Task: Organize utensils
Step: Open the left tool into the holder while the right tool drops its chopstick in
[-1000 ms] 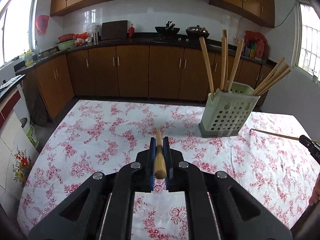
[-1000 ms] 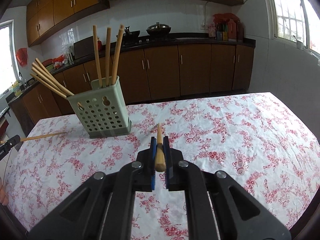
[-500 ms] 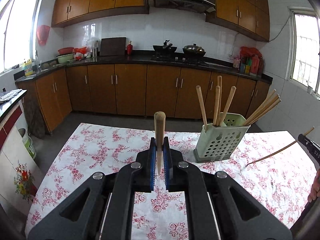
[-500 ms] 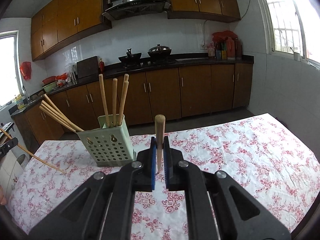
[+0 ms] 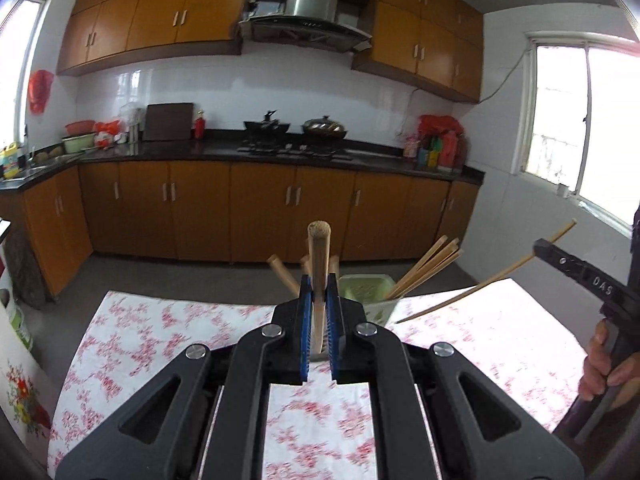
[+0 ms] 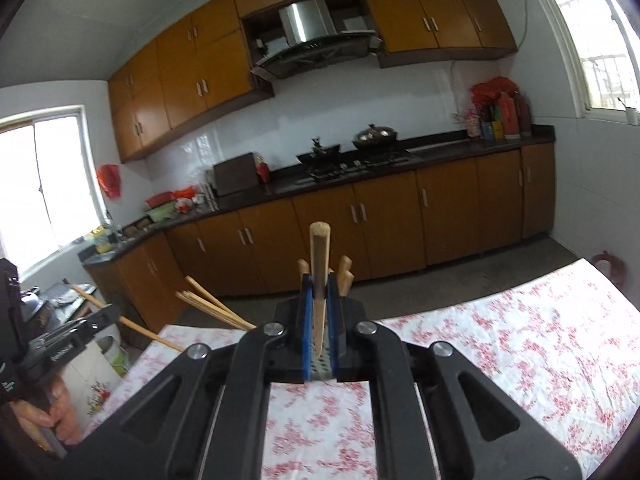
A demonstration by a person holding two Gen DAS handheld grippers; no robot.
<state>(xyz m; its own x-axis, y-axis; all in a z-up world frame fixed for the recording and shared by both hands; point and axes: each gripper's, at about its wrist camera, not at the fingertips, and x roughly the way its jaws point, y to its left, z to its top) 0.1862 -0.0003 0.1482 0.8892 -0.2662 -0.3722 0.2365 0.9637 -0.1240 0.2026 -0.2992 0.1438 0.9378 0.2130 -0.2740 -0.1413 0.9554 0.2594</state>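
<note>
Your left gripper (image 5: 319, 312) is clamped on a chopstick (image 5: 319, 264), stick upright between its pads. Holder (image 5: 366, 294) sits just behind it, to its right. Your right gripper (image 6: 320, 316) likewise pinches a chopstick (image 6: 319, 268); holder directly behind, mostly hidden. Tablecloth (image 6: 520, 340) below.

left gripper (image 5: 318, 334): matt black plastic, ribbed blue pads, shiny metal screws
stick (image 5: 319, 276): pale wood, smooth, rough cut end at 12 o'clock
holder (image 5: 366, 292): light green plastic, at 1 o'clock from the pads
tablecloth (image 5: 168, 328): white cloth, red flowers
cupboards (image 5: 260, 212): glossy brown wood
hood (image 6: 310, 24): shiny metal
</note>
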